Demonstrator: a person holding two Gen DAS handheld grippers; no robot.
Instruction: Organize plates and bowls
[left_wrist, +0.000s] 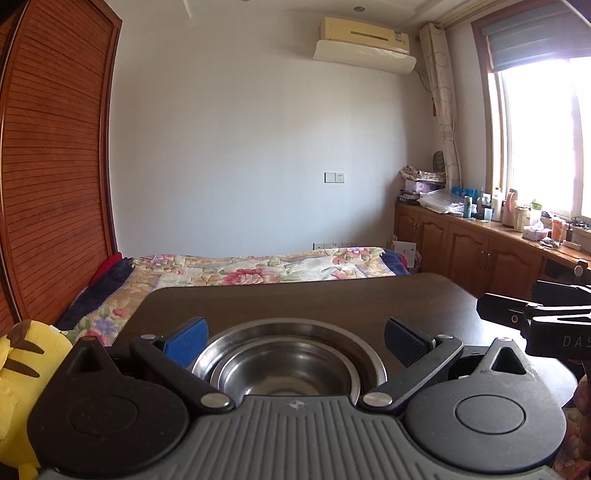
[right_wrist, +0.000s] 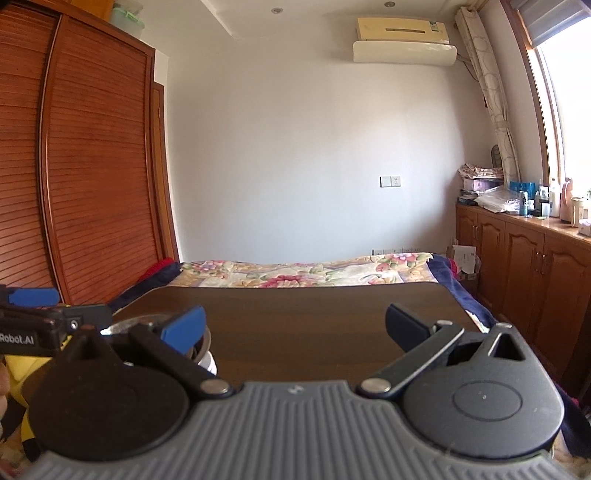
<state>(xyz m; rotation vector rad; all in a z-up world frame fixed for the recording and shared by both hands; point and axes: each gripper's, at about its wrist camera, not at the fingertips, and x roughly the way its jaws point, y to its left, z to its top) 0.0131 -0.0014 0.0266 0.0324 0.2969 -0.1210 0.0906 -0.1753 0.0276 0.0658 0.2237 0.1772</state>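
A stack of nested steel bowls (left_wrist: 288, 363) sits on the dark wooden table (left_wrist: 332, 299), close in front of the left wrist camera. My left gripper (left_wrist: 293, 341) is open, one blue pad on each side of the stack and neither visibly touching it. In the right wrist view the steel rim (right_wrist: 123, 323) shows at the left, mostly hidden behind my finger, with a white edge (right_wrist: 209, 363) below it. My right gripper (right_wrist: 295, 326) is open over bare table (right_wrist: 314, 317), nothing between its fingers. Each gripper shows at the other view's edge: right gripper (left_wrist: 535, 317), left gripper (right_wrist: 40, 314).
A bed with a floral quilt (left_wrist: 258, 267) lies just beyond the table's far edge. A yellow plush toy (left_wrist: 22, 369) sits at the table's left. A slatted wooden wardrobe (right_wrist: 92, 166) stands on the left, and low cabinets (right_wrist: 535, 258) with bottles run under the window.
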